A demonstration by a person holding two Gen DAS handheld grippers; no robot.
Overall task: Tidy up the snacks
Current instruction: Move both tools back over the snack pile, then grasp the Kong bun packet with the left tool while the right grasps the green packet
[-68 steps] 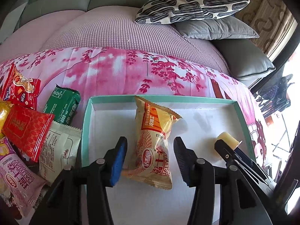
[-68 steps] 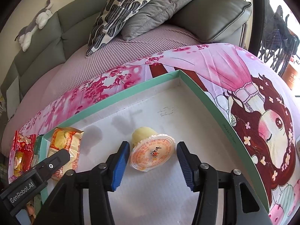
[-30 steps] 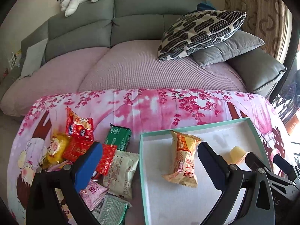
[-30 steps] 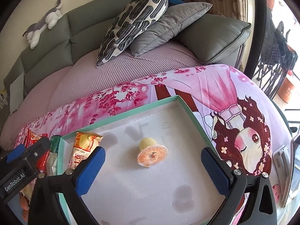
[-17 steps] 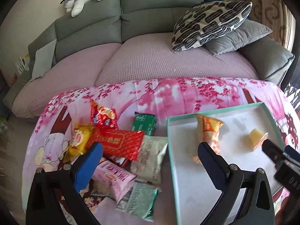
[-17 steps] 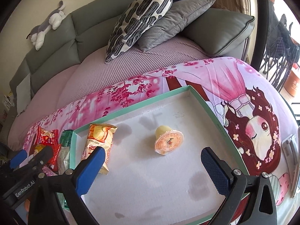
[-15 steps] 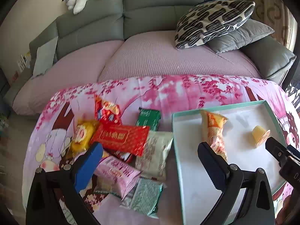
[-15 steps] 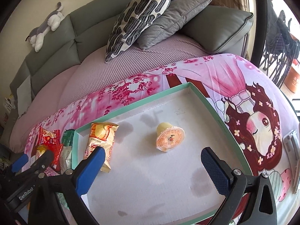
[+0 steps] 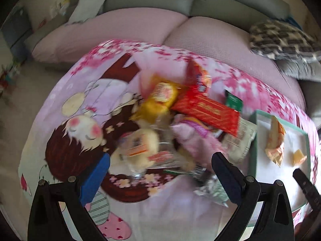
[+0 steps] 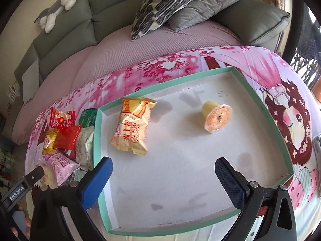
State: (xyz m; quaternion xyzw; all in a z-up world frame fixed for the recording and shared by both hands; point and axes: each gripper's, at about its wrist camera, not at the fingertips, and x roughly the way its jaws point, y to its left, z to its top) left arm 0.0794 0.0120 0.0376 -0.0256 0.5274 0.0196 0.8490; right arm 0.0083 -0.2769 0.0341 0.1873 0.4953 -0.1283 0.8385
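From the left wrist view, which is blurred, the left gripper [image 9: 160, 172] is seen spread wide and empty above the snack pile [image 9: 180, 124] on the pink cloth [image 9: 80, 92]. A clear bun pack [image 9: 138, 150] lies nearest between the jaws; the red pack [image 9: 206, 110] lies behind it. With packs overlapping, two could be caught at once, or a slippery wrapper could slide out.

From the right wrist view, the right gripper [image 10: 162, 180] is seen released and empty over the tray [image 10: 96, 140]. An orange pack [image 10: 133, 126] and a jelly cup [image 10: 217, 118], lying on its side, are already inside, well apart. The cup could be rolled if nudged.
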